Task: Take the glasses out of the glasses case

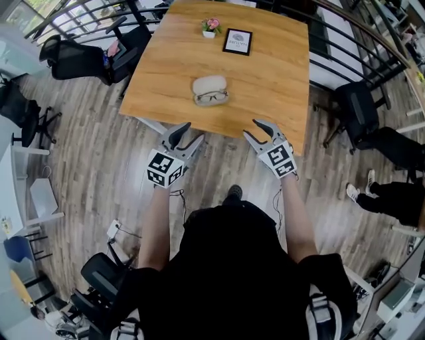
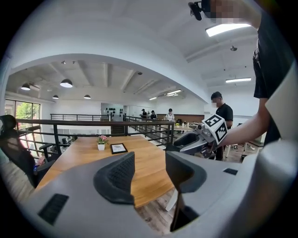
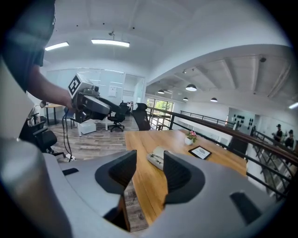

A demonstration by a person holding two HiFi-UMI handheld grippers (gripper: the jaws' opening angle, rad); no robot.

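**Worktop** (image 1: 265,73): light wooden top, square, standing on a grey plank floor (image 1: 86,166) beside a black railing (image 1: 86,13).

**Glasses case** (image 1: 209,84): pale, rounded, lid open. It sits near the middle of the worktop, toward the near edge, well apart from both tools. In the right gripper view it shows far off, in line with the gap between that tool's jaws (image 3: 158,157).

**Glasses** (image 1: 212,97): dark-rimmed, lying in the case's nearer half, lenses up.

**Flower pot** (image 1: 211,26): small and white with pink blooms, at the far edge of the worktop.

**Framed card** (image 1: 237,41): black frame, just beside the pot on its right.

**Left tool** (image 1: 190,133): held over the floor just short of the worktop's near edge, pointing toward the case. Its jaws stand wide apart with nothing between them; only worktop and floor show through the gap (image 2: 149,172).

**Right tool** (image 1: 251,128): held at the worktop's near edge, to the right of the case and tilted somewhat down. Its jaws stand wide apart and grip nothing (image 3: 150,169).

**Office chairs**: one black chair at the worktop's far left corner (image 1: 80,60), another at its right side (image 1: 362,109).

**Bystander**: dark trousers and white shoes (image 1: 358,189) at the right edge of the head view.
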